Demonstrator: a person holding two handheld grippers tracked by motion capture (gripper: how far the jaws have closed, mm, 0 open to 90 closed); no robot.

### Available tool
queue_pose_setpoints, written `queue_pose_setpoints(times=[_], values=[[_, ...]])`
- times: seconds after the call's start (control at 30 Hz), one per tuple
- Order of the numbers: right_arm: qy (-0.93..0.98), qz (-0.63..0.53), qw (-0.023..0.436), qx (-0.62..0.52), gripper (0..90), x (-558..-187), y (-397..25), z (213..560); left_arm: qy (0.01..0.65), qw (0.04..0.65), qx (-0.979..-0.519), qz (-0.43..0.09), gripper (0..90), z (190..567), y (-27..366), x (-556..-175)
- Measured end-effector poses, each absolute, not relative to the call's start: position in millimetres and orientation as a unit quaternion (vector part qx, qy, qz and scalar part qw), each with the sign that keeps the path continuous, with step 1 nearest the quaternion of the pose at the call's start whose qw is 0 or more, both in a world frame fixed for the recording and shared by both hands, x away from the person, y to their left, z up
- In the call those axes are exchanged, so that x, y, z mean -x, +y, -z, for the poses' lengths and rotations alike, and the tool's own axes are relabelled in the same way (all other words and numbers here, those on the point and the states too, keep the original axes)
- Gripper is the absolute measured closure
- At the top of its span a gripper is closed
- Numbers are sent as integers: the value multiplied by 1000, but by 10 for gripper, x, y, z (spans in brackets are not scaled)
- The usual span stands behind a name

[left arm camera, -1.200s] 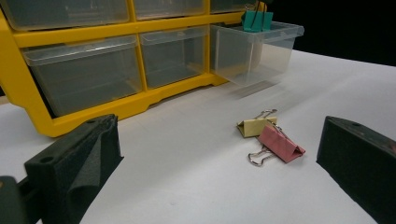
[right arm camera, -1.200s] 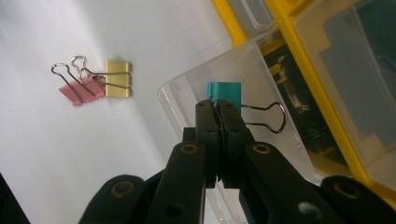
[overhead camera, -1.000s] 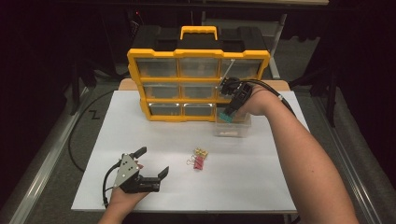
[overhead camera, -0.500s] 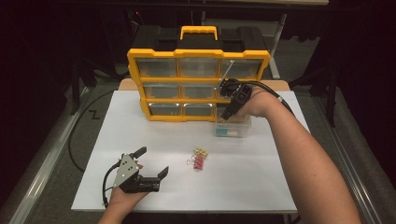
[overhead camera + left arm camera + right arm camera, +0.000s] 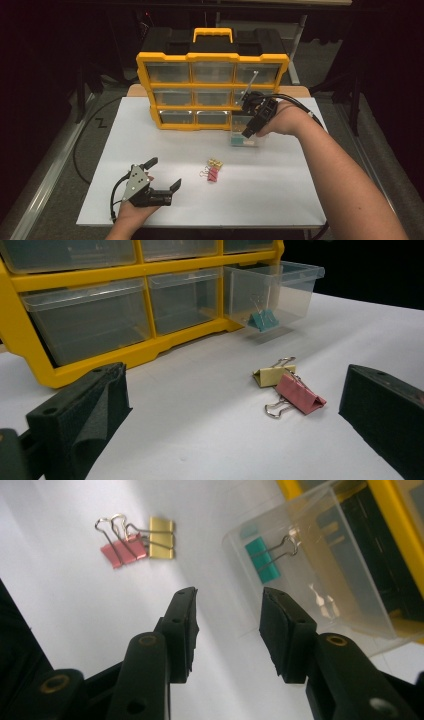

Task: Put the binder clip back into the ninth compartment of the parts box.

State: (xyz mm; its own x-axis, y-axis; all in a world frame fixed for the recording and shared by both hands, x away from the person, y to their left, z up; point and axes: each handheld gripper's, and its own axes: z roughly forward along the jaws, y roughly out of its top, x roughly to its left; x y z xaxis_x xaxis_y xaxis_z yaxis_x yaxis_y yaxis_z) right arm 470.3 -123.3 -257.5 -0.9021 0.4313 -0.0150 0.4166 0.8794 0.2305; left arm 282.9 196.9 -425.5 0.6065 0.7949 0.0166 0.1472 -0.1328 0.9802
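teal clip (image 5: 263, 560) in drawer (image 5: 345, 605), handles twd cabinet.

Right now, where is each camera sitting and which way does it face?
High view: above the person's side, looking forward and down at the yellow organizer; both forearms, left gripper, right gripper show.
Left gripper view: low on the table, facing the pulled-out drawer; its own open jaws frame the pink clip and yellow clip.
Right gripper view: over the drawer, looking down; own jaws open near the teal clip.
All three share the clips and drawer.
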Motion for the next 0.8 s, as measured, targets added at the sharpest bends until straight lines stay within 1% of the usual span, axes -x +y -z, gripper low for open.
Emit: queue_pose_setpoints(times=[0.47, 0.63, 0.8], values=[[969, -98, 32, -223, 536, -4440, -1450, 2657, 338, 564, -696, -288, 2, 4251, 1979, -2818], [970, -98, 30, -221, 472, -4336, -1501, 2721, 337, 564, -696, -288, 2, 4251, 1977, -2818], [971, -98, 31, -218, 447, -4274, -1518, 2755, 338, 565, -695, -288, 2, 4250, 1979, -2816]])
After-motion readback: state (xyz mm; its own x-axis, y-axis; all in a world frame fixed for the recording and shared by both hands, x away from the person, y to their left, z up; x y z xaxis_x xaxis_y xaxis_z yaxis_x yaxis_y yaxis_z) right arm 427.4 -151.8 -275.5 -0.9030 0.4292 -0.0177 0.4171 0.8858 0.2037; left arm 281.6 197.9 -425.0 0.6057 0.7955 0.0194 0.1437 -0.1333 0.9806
